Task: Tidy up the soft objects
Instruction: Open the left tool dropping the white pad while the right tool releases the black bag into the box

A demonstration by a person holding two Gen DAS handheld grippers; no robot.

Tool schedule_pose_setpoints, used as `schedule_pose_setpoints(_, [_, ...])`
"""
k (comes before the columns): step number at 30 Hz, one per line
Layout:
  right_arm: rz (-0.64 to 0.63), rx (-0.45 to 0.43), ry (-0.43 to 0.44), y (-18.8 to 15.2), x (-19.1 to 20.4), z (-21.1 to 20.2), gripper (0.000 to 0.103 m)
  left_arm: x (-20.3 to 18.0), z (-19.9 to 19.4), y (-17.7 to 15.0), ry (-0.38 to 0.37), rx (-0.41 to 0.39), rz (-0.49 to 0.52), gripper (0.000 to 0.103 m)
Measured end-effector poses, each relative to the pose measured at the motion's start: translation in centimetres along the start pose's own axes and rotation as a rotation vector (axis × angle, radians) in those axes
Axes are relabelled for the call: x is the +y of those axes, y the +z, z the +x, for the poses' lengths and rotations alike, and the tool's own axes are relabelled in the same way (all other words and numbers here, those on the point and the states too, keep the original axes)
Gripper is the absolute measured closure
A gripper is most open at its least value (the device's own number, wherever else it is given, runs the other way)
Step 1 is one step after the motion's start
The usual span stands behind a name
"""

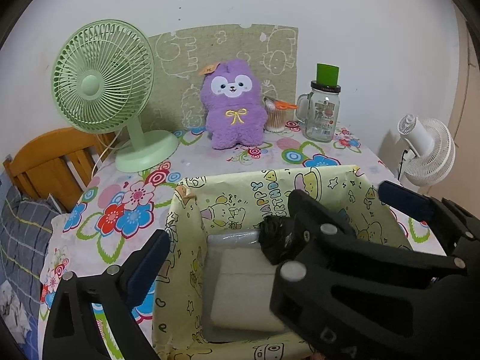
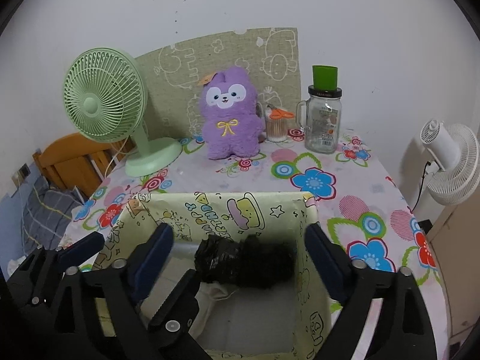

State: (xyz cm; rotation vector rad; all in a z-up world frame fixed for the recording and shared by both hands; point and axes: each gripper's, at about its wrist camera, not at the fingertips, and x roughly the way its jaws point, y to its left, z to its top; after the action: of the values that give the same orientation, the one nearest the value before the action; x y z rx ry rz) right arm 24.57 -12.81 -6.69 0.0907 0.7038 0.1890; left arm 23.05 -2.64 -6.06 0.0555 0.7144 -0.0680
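A yellow cartoon-print box (image 1: 192,231) (image 2: 210,207) stands on the flowered table in front of me. Inside lie a white soft pad (image 1: 240,288) and a black bundle (image 2: 243,259) (image 1: 274,240), partly wrapped in shiny film. A purple plush toy (image 1: 232,105) (image 2: 229,117) sits upright at the back of the table. My left gripper (image 1: 271,228) is open, its fingers straddling the box. My right gripper (image 2: 240,252) is open over the box, with the black bundle lying between its fingers; it also reaches into the box in the left wrist view.
A green desk fan (image 1: 103,84) (image 2: 105,96) stands at the back left. A glass jar with a green cup on top (image 1: 324,111) (image 2: 324,120) and a tub of cotton swabs with orange scissors (image 1: 277,114) stand at the back right. A white fan (image 2: 450,162) is off the table's right.
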Motion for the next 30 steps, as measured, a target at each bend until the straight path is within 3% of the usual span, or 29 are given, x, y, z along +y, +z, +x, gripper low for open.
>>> schedule_pose_setpoints(3, [-0.006,-0.008,-0.023,-0.1,0.1,-0.5,0.000,0.0,-0.3,0.0,-0.012,-0.004,-0.008,0.000])
schedule_pose_setpoints(30, [-0.021,-0.086,-0.057,-2.4,0.8,-7.9,0.000,-1.1,-6.5,-2.4,-0.024,-0.081,-0.003,0.000])
